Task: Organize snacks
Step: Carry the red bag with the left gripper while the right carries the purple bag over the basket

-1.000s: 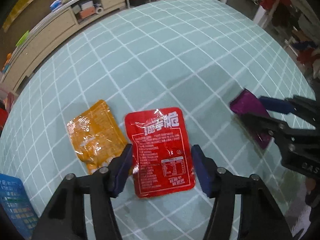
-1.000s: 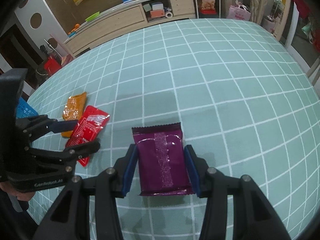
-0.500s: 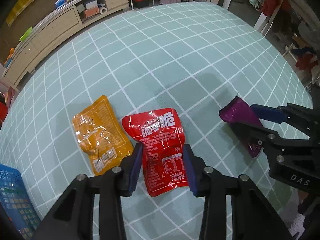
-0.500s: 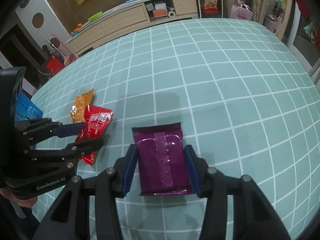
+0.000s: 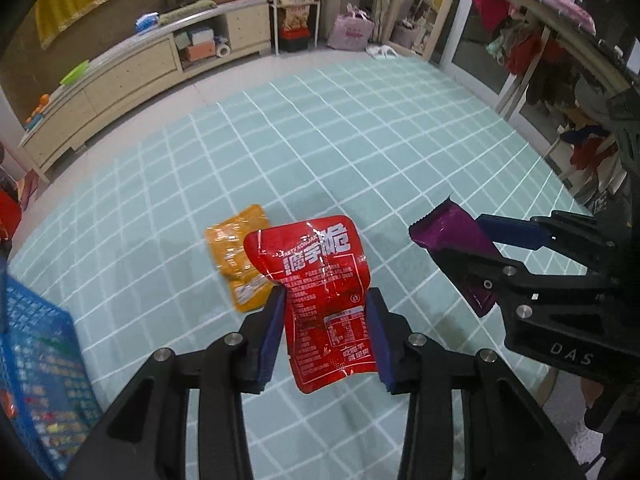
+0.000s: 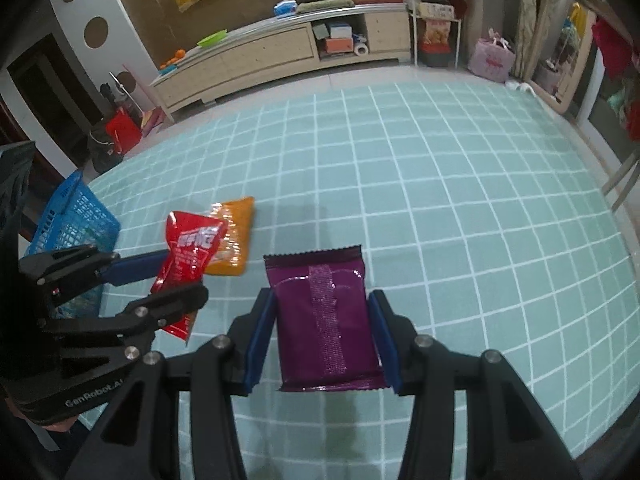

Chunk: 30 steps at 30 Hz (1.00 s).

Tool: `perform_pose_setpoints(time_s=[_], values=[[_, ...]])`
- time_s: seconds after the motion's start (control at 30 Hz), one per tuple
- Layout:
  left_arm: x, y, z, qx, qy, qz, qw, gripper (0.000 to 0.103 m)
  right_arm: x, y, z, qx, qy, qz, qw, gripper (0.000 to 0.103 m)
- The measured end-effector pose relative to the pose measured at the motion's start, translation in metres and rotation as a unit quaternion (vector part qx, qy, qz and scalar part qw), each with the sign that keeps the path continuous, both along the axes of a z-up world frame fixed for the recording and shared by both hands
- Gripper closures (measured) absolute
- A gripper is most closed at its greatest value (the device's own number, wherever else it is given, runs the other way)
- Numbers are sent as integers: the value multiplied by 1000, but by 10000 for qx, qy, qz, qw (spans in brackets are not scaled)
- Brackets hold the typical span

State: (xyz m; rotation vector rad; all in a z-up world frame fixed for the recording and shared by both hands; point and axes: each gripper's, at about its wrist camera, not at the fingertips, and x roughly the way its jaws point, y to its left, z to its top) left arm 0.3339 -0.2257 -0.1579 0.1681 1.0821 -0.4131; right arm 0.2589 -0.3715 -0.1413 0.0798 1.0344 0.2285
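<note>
Two tools clenched, left tool (image 5: 326,334) on red packet (image 5: 320,292), right tool (image 6: 322,340) on purple packet (image 6: 324,312)

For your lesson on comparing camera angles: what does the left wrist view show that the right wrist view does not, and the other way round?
Only the left wrist view shows the printed label face of the shiny red foil snack pouch, gripped by the left gripper. Only the right wrist view shows the whole flat face of the glossy purple wrapper, gripped by the right gripper. Both show the orange plastic snack packet lying on the green checked tablecloth, and the blue plastic mesh basket.
</note>
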Motion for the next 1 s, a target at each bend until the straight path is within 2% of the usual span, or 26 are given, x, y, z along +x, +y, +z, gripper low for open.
perform_pose_setpoints(time_s=[0.2, 0.43, 0.8, 1.0], values=[[-18, 32, 36, -82, -291, 234, 9993, 65, -11, 27, 30, 41, -157, 137, 9998, 51], [-47, 93, 79, -170, -716, 618, 9954, 65, -28, 73, 62, -32, -413, 419, 9983, 51], [-83, 193, 110, -360, -1039, 1208, 9866, 65, -45, 156, 95, 6, -771, 967, 9923, 51], [-96, 243, 119, -285, -1121, 1446, 9827, 65, -48, 205, 101, 39, -833, 1240, 9888, 51]])
